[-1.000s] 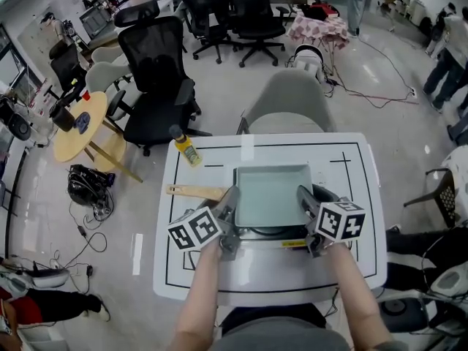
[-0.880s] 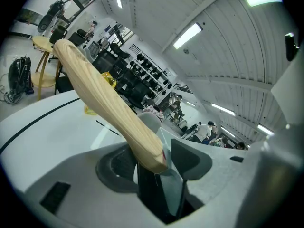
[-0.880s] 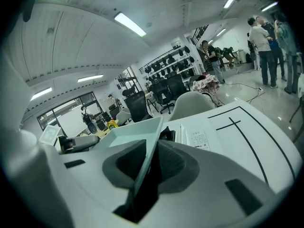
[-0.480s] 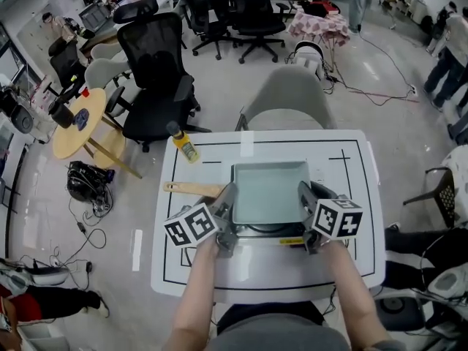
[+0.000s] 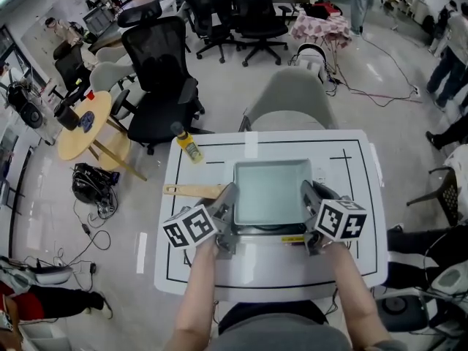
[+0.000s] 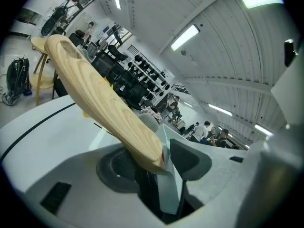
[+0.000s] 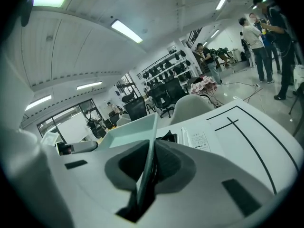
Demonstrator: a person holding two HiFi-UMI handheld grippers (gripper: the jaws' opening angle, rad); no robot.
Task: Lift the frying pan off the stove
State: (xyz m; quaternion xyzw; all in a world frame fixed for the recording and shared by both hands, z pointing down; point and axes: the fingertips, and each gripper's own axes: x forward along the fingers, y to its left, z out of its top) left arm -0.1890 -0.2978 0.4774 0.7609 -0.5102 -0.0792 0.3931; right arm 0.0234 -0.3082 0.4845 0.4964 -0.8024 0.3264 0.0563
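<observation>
A square pale-green frying pan (image 5: 270,192) with a wooden handle (image 5: 191,191) sits on a portable stove (image 5: 269,232) at the middle of the white table. My left gripper (image 5: 228,202) is at the pan's left wall beside the handle. In the left gripper view the thin wall (image 6: 170,175) is pinched between the jaws, under the handle (image 6: 104,108). My right gripper (image 5: 307,197) is at the pan's right wall. Its jaws have just been closing, and the wall (image 7: 148,156) is now clamped between its pads.
A yellow bottle (image 5: 187,146) stands near the table's far left corner. The table (image 5: 355,218) has black lines marked on it, and a grey chair (image 5: 289,101) stands behind it. Office chairs, cables and people fill the room beyond.
The right gripper's jaws have narrowed onto the pan's right wall. Both hands and the pan stay in nearly the same place.
</observation>
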